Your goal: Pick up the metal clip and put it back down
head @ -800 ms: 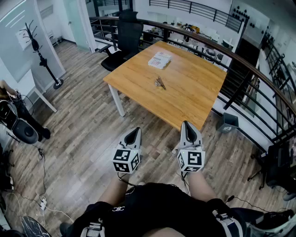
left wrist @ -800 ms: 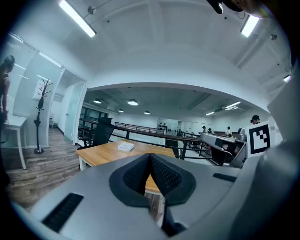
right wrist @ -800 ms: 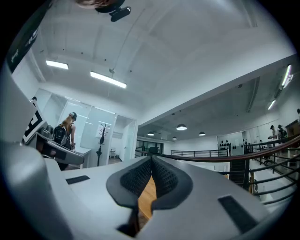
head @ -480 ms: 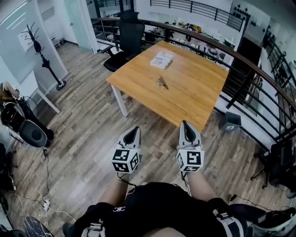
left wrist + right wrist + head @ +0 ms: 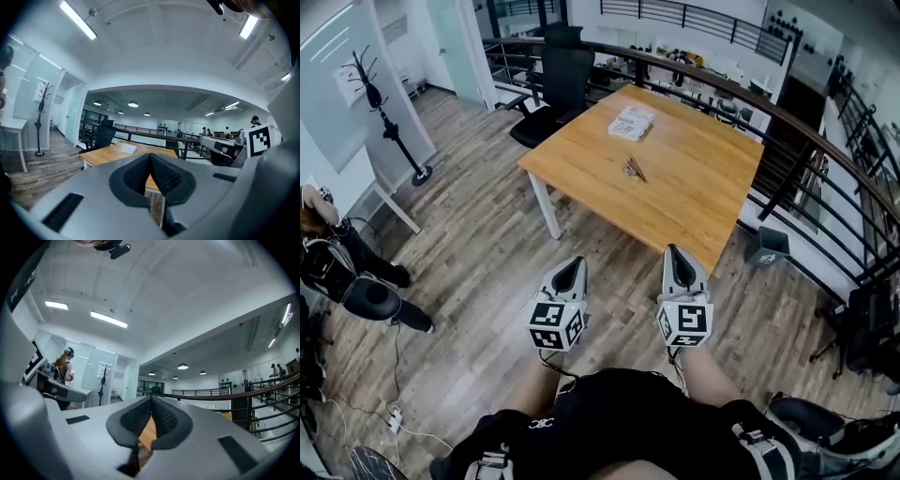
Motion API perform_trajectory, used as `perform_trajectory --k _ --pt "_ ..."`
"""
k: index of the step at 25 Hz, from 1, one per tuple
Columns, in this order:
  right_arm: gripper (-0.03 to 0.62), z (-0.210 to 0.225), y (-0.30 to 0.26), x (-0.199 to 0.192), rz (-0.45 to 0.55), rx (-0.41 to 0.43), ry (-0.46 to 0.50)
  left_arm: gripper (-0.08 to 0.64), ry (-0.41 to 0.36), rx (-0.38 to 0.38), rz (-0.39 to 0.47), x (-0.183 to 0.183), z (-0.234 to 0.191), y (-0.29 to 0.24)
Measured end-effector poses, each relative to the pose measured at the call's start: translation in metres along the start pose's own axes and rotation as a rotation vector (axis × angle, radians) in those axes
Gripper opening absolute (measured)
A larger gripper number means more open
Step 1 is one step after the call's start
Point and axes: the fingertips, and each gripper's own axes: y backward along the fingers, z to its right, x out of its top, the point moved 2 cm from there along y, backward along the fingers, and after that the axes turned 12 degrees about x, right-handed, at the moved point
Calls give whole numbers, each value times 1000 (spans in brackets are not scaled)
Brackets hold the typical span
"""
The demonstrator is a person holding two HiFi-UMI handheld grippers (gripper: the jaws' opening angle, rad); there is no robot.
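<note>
The metal clip point(image 5: 633, 169) lies near the middle of the wooden table point(image 5: 694, 197), far ahead of both grippers. My left gripper point(image 5: 571, 267) and right gripper point(image 5: 677, 258) are held side by side over the wood floor, short of the table's near corner. Both have their jaws shut with nothing between them. In the left gripper view the left gripper point(image 5: 151, 157) points at the table point(image 5: 108, 153). The right gripper point(image 5: 152, 401) in its own view points slightly upward, with a strip of table point(image 5: 149, 432) showing past its jaws. The clip is in neither gripper view.
A white booklet point(image 5: 630, 122) lies at the table's far side. A black office chair point(image 5: 551, 89) stands behind the table's left corner. A curved railing point(image 5: 797, 159) runs along the right, with a small bin point(image 5: 765, 246) beside it. A coat stand point(image 5: 389, 122) stands at the left.
The table and clip have drifted slightly right in the head view. The bag and person at the far left have shifted downward. Both grippers keep their places and stay shut.
</note>
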Motion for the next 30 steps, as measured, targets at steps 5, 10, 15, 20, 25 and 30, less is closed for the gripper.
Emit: perform_trajectory --k 5,10,15,20,25,30 --pt "15 -30 -16 -5 -10 -24 54 14 -73 12 15 -6 -34 2" --pt "15 -46 -39 -7 -12 -44 34 14 -74 -34 25 0 -53 -7" --pt "15 -43 -70 -12 -19 -50 19 14 -63 -45 20 7 -70 -33" --pt "15 -18 -111 -31 -25 -47 2 14 -59 -28 19 8 -83 -79" --pt "15 25 -175 -50 -28 -24 -16 14 -64 -2 7 15 -92 -149" --pt "15 93 -250 -66 -39 -4 -39 14 -64 19 -23 28 -92 -244"
